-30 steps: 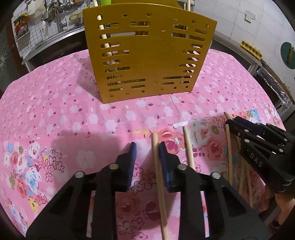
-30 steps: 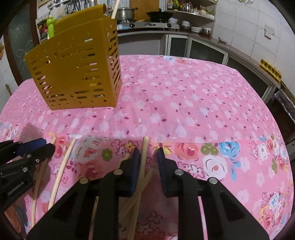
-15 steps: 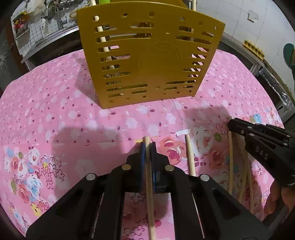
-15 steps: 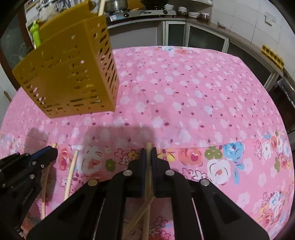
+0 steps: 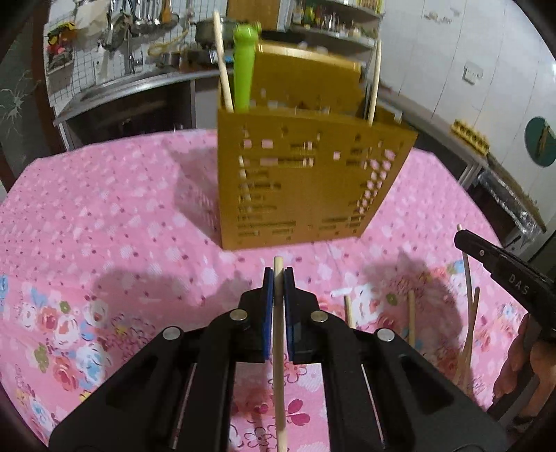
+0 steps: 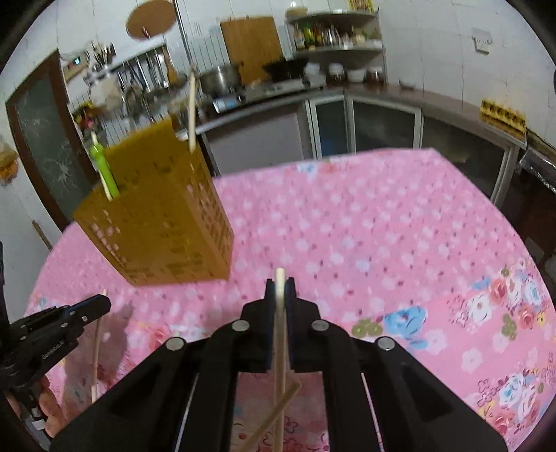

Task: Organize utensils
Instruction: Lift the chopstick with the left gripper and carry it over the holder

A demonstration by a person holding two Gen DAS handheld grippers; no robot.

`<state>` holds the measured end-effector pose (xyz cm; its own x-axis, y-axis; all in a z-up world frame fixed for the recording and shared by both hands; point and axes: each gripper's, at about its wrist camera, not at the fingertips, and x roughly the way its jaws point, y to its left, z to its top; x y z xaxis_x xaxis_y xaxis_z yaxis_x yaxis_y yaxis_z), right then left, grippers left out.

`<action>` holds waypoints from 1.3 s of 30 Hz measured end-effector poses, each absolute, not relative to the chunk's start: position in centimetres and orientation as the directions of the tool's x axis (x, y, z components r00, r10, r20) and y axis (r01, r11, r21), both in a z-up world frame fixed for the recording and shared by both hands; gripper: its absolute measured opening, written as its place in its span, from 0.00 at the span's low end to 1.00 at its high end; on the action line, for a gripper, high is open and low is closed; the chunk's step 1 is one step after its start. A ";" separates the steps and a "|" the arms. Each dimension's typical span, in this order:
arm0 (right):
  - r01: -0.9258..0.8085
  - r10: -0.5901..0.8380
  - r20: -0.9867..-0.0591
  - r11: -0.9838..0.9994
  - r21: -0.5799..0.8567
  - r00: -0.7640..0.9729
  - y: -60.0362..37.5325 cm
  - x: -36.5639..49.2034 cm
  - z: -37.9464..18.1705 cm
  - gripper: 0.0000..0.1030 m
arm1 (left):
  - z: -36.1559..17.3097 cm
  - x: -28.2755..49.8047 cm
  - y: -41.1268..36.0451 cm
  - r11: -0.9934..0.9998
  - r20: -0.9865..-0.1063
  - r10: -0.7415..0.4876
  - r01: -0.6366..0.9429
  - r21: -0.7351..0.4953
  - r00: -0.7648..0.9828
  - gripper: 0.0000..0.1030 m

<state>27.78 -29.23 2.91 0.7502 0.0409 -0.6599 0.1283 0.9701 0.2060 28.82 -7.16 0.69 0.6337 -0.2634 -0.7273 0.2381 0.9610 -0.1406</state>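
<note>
Your left claw (image 5: 278, 278) grips one chopstick (image 5: 279, 347), your right claw (image 6: 280, 288) clenches another chopstick (image 6: 280, 347); both sticks hang above the pink worktop (image 5: 104, 208), near the yellow holder (image 5: 305, 180).

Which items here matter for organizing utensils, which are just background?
Job:
left tool, shut on a chopstick
right tool, shut on a chopstick
yellow holder
loose chopsticks on the cloth

Background:
pink tablecloth
pot
cutting board
shelf jars
</note>
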 end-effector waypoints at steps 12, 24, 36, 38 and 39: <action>0.098 0.021 -0.495 0.972 0.212 0.869 -29.1 25.2 7.6 0.06 | 5.6 26.9 -5.0 0.948 -0.595 -0.317 0.257 -0.186 0.739 0.04; 0.041 0.028 -0.367 0.983 0.179 0.930 -27.1 23.4 11.9 0.06 | 8.9 25.3 -3.9 0.933 -0.450 -0.360 0.306 -0.190 0.818 0.04; 0.005 0.040 -0.320 0.990 0.138 0.947 -25.5 22.9 13.7 0.06 | 10.1 25.3 -3.4 0.936 -0.434 -0.352 0.307 -0.172 0.829 0.04; 0.003 0.041 -0.318 0.990 0.138 0.947 -25.3 23.2 13.9 0.06 | 10.7 25.3 -3.3 0.937 -0.426 -0.348 0.307 -0.164 0.835 0.04; 0.001 0.042 -0.314 0.991 0.137 0.948 -25.3 23.4 14.2 0.06 | 11.0 25.2 -3.3 0.938 -0.419 -0.346 0.308 -0.159 0.839 0.04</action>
